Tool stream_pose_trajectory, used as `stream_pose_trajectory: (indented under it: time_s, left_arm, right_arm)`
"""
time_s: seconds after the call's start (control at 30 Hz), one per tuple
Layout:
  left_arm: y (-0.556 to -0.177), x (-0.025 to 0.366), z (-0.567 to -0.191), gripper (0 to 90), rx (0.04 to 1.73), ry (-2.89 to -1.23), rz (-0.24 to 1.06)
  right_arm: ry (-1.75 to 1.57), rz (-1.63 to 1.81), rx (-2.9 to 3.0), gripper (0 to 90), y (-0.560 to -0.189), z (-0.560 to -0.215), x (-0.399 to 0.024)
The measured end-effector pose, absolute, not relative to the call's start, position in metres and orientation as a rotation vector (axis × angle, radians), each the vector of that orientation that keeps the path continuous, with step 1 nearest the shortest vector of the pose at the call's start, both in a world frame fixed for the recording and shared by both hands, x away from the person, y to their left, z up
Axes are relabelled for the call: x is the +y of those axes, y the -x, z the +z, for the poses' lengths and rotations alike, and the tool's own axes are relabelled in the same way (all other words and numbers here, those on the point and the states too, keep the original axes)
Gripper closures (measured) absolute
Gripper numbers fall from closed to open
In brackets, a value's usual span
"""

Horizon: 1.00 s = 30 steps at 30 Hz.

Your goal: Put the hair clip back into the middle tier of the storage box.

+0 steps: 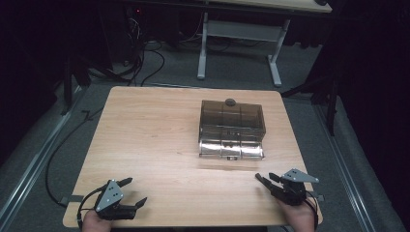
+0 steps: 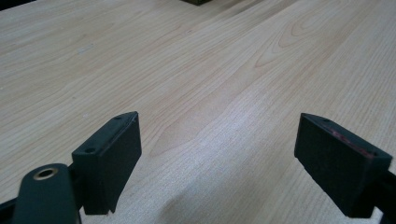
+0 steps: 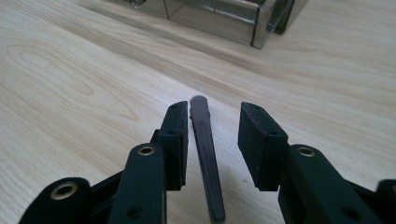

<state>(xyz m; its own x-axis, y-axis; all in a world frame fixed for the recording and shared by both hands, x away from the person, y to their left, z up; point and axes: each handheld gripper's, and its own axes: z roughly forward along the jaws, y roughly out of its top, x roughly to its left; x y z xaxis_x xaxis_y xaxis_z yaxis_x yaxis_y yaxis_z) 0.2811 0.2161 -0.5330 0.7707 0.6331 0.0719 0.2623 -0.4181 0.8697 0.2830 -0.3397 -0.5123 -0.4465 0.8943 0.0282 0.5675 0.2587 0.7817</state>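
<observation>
A smoky see-through box (image 1: 232,128) with a round knob (image 1: 230,102) on its lid stands right of the table's middle; its shiny front corner (image 3: 219,18) shows in the right gripper view. At the front right, my right gripper (image 1: 266,178) (image 3: 215,106) points toward the box, its jaws partly apart. A thin dark flat strip (image 3: 205,154) with a rounded tip lies between them, close against the left jaw and apart from the right one. My left gripper (image 1: 137,190) (image 2: 219,116) rests at the front left, wide open over bare wood.
The light wooden table (image 1: 145,125) has rounded corners and a near edge just below both hands. Behind it on the grey floor stand a white desk frame (image 1: 239,43) and loose cables (image 1: 145,58). A cable (image 1: 53,159) trails off the table's left side.
</observation>
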Motion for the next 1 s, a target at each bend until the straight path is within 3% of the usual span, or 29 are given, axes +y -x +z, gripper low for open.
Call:
stream_pose_trajectory:
  time_s: [1.0]
  left_arm:
    - [-0.281,0.216,-0.533,15.1,0.675,-2.009,0.492]
  right_arm:
    - [-1.34,0.993,2.198,81.3,-0.297,-0.526,-0.332]
